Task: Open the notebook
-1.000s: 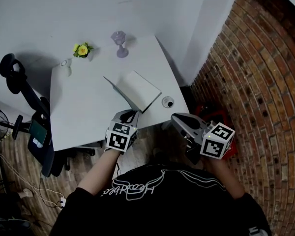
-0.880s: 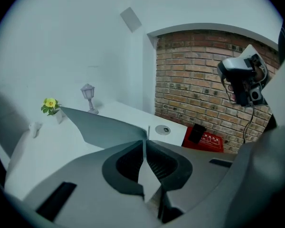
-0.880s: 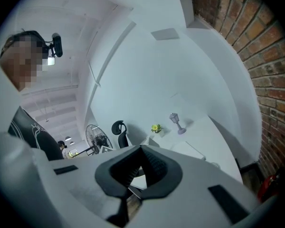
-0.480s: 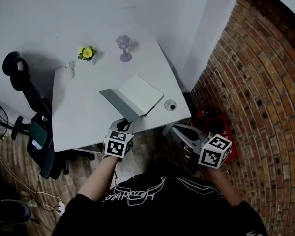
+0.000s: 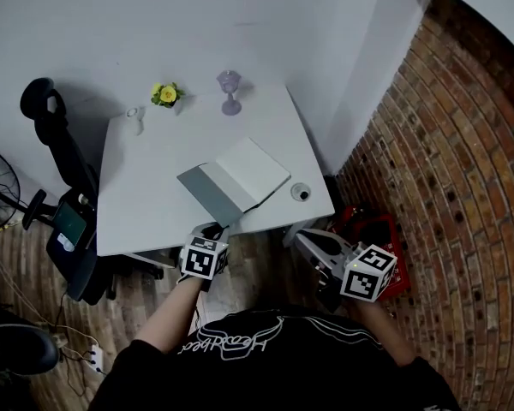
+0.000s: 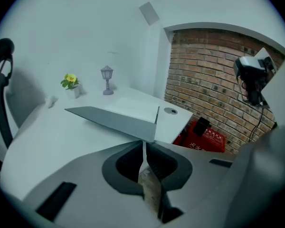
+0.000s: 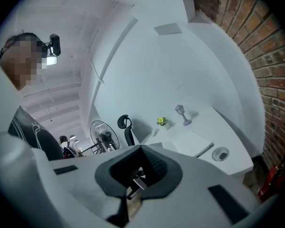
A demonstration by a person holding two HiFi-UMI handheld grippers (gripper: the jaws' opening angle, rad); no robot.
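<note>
The notebook (image 5: 250,169) lies on the white table (image 5: 146,187) with its white page up. Its grey cover (image 5: 207,193) is swung over to the left and hangs tilted above the tabletop. My left gripper (image 5: 212,229) sits at the table's front edge, shut on the near corner of that cover (image 6: 114,120), which meets its fingertips (image 6: 145,144). My right gripper (image 5: 304,240) hangs off the table's front right corner, away from the notebook (image 7: 192,141). It is shut (image 7: 140,148) with nothing in it.
At the back of the table stand a small lamp figurine (image 5: 230,82), a yellow flower pot (image 5: 166,94) and a small white object (image 5: 134,112). A round dark item (image 5: 301,192) lies right of the notebook. An office chair (image 5: 56,135) stands left, a red box (image 5: 373,228) and brick wall right.
The cover swung from steeply raised down to the left and now hangs low. My left gripper drew back and down past the table's front edge. The right gripper drifted slightly back.
</note>
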